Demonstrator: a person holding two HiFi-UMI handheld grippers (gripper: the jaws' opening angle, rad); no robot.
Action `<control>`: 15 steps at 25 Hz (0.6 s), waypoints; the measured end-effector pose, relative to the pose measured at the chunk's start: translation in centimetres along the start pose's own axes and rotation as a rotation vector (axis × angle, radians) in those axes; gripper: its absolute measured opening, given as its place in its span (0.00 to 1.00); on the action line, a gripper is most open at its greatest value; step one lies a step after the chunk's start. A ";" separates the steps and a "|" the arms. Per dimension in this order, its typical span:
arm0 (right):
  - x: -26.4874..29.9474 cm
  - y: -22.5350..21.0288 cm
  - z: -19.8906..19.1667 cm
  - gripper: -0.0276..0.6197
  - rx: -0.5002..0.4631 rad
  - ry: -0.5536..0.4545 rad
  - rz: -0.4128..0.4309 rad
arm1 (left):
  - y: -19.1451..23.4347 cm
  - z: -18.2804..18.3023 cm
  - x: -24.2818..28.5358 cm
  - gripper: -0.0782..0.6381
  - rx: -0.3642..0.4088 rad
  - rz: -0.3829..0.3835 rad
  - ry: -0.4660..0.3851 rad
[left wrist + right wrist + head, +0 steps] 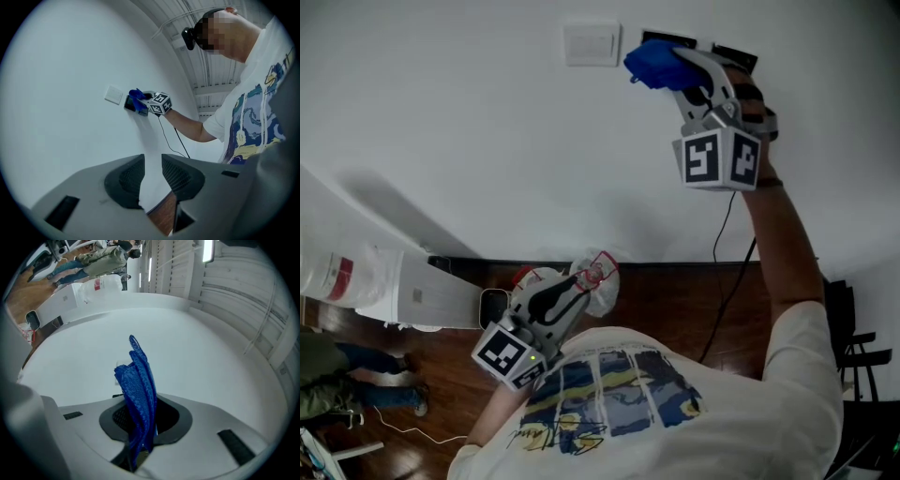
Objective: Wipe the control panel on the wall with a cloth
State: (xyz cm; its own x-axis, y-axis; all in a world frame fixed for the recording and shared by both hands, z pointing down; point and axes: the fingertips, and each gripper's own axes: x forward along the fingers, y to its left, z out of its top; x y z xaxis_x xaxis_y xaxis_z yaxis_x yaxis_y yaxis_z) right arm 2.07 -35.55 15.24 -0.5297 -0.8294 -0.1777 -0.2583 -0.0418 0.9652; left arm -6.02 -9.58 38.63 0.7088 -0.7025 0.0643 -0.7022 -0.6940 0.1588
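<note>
— On the white wall [487,141], where is the panel from your cloth?
— The control panel [670,39] lies directly behind the blue cloth [652,64], which your right gripper [140,422] pinches. Your left gripper [152,176] hangs low, its jaws slightly apart and empty.

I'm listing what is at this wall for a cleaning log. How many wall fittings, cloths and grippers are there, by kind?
White rectangular wall plate: 1
Dark wall control panels: 2
Blue woven cloth: 1
Grippers (left gripper, right gripper): 2
Total: 6
</note>
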 end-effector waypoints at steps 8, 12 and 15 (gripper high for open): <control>2.1 -0.8 -1.2 0.18 -0.045 0.042 -0.004 | -1.1 0.1 0.1 0.27 -0.001 -0.012 0.010; 2.1 2.7 -1.9 0.18 -0.043 0.055 0.054 | -1.1 -0.3 -0.3 0.27 -0.009 0.004 0.017; 2.1 5.7 -2.6 0.18 -0.036 0.066 0.098 | -1.1 -0.6 -0.4 0.27 -0.008 0.011 0.022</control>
State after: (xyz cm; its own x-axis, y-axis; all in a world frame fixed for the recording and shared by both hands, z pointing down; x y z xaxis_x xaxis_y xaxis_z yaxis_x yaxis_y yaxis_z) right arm 1.60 -39.00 20.82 -0.4965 -0.8652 -0.0704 -0.1779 0.0220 0.9838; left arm -5.54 -8.44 39.00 0.7021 -0.7067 0.0873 -0.7098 -0.6846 0.1661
